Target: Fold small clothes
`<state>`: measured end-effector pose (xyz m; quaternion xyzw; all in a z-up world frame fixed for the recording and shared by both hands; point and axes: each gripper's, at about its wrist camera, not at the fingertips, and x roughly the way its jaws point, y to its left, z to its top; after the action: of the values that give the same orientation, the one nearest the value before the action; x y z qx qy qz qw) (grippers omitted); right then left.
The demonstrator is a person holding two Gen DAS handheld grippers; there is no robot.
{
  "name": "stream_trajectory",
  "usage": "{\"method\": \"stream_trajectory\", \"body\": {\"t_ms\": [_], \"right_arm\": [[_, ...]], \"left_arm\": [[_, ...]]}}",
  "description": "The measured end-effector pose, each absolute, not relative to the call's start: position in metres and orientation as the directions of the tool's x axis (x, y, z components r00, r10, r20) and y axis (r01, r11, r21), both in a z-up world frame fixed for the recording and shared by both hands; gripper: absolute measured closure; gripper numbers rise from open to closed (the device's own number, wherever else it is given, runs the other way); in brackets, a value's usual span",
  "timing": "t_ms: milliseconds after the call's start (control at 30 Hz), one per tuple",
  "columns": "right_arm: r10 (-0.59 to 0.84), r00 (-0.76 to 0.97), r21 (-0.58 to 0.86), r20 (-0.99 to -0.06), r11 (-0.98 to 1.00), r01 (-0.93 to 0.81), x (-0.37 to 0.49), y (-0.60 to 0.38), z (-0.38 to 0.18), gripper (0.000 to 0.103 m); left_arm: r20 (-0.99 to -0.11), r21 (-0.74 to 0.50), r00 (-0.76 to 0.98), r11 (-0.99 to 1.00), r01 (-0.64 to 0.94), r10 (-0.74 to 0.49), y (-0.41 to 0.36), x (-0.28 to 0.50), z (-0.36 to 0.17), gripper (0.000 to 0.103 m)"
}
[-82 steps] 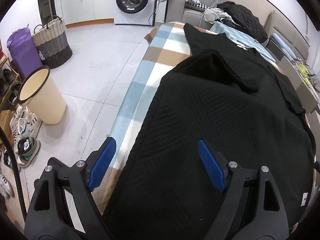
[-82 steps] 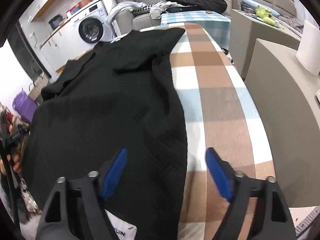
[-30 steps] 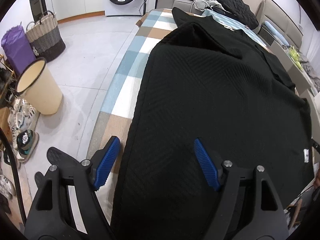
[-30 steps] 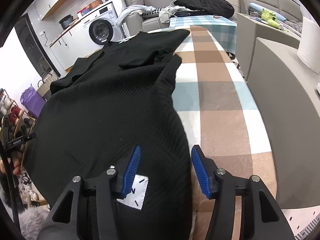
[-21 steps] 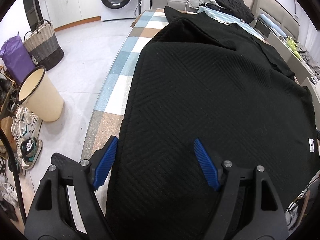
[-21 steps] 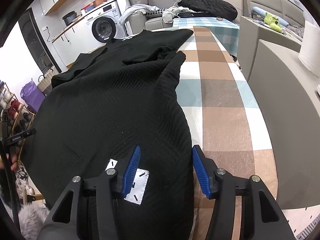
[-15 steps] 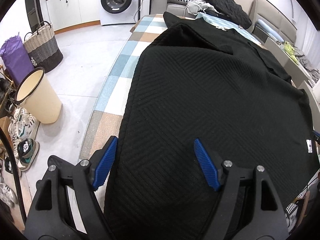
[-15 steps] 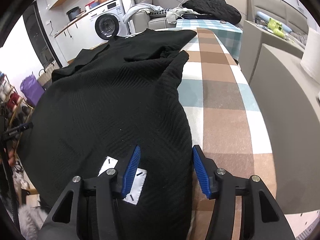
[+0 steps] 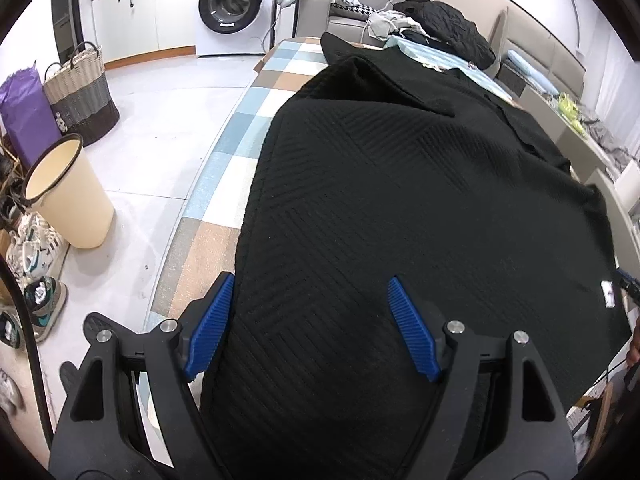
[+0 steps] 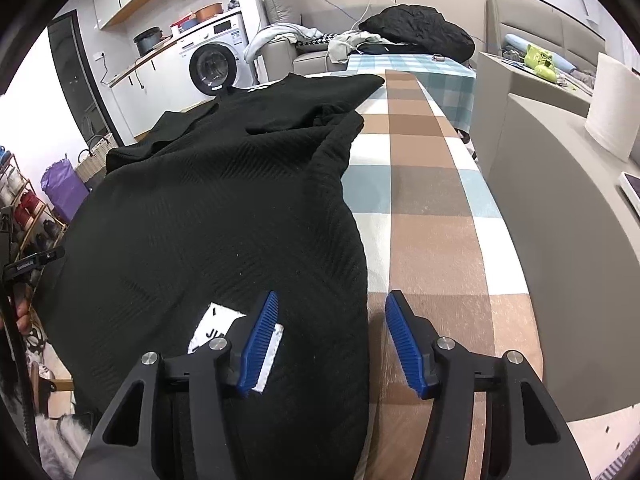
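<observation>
Left gripper (image 9: 310, 326) hangs with its blue fingers (image 9: 209, 326) spread wide, nothing pinched, straddling the near left edge of the black knit sweater (image 9: 400, 184): one finger sits over the checked cloth just outside the hem, the other over the knit. Right gripper (image 10: 330, 340) has its fingers (image 10: 260, 342) apart too, and the jaws have just been opening a touch; the sweater's right edge lies between them but the pads press on nothing. Its left finger covers part of a white sewn label (image 10: 216, 330) near the hem, its right finger floats over bare cloth. The sweater lies spread flat along the counter (image 10: 424, 200), which wears a blue, brown and white checked cover, with a sleeve folded across the far end. Beyond, off the counter's left side, a cream waste bin (image 9: 68, 196) stands on the tiled floor beside shoes (image 9: 36, 276), a woven basket (image 9: 82, 94) and a purple bag (image 9: 22, 114). A washing machine (image 9: 232, 8) sits against the back wall.
</observation>
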<state>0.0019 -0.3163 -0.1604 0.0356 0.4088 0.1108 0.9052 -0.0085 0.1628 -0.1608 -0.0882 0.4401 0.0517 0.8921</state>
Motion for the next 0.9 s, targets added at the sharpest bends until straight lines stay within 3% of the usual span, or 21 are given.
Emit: {"method": "stream_trajectory", "body": {"t_ms": [133, 200, 267, 333, 367, 400, 433, 600, 800, 900], "right_arm": [[0.224, 0.645, 0.141, -0.731, 0.974, -0.178, 0.002, -0.315, -0.165, 0.045], [0.208, 0.657, 0.115, -0.725, 0.976, -0.183, 0.0, -0.311, -0.166, 0.045], [0.203, 0.664, 0.087, -0.72, 0.975, -0.204, -0.001, -0.304, -0.168, 0.051], [0.205, 0.674, 0.041, -0.709, 0.967, -0.25, -0.004, -0.293, -0.169, 0.072], [0.206, 0.684, 0.024, -0.7, 0.964, -0.266, -0.006, -0.289, -0.169, 0.077], [0.205, 0.692, 0.008, -0.692, 0.961, -0.277, -0.007, -0.284, -0.169, 0.09], [0.202, 0.704, -0.005, -0.681, 0.96, -0.28, -0.009, -0.282, -0.169, 0.096], [0.275, 0.773, 0.03, -0.572, 0.949, -0.315, -0.024, -0.289, -0.15, 0.097], [0.384, 0.853, 0.142, -0.353, 0.923, -0.357, -0.045, -0.311, -0.121, 0.097], [0.4, 0.865, 0.167, -0.301, 0.916, -0.365, -0.051, -0.314, -0.115, 0.097]], "left_arm": [[-0.79, -0.075, 0.612, 0.983, -0.167, 0.044, 0.158, -0.01, -0.162, 0.032], [-0.78, -0.066, 0.624, 0.986, -0.153, 0.045, 0.155, -0.011, -0.162, 0.05], [-0.773, -0.078, 0.634, 0.988, -0.136, 0.026, 0.154, -0.013, -0.16, 0.081], [-0.765, -0.096, 0.644, 0.987, -0.13, 0.01, 0.154, -0.014, -0.16, 0.093], [-0.761, -0.095, 0.648, 0.987, -0.132, 0.014, 0.154, -0.015, -0.159, 0.095], [-0.755, -0.09, 0.655, 0.987, -0.132, 0.019, 0.153, -0.016, -0.158, 0.096], [-0.747, -0.09, 0.665, 0.987, -0.132, 0.021, 0.154, -0.018, -0.156, 0.097], [-0.691, -0.131, 0.723, 0.985, -0.115, -0.008, 0.159, -0.033, -0.136, 0.097], [-0.625, -0.17, 0.78, 0.981, -0.092, -0.036, 0.161, -0.048, -0.112, 0.097], [-0.595, -0.189, 0.802, 0.979, -0.08, -0.05, 0.163, -0.057, -0.099, 0.098]]}}
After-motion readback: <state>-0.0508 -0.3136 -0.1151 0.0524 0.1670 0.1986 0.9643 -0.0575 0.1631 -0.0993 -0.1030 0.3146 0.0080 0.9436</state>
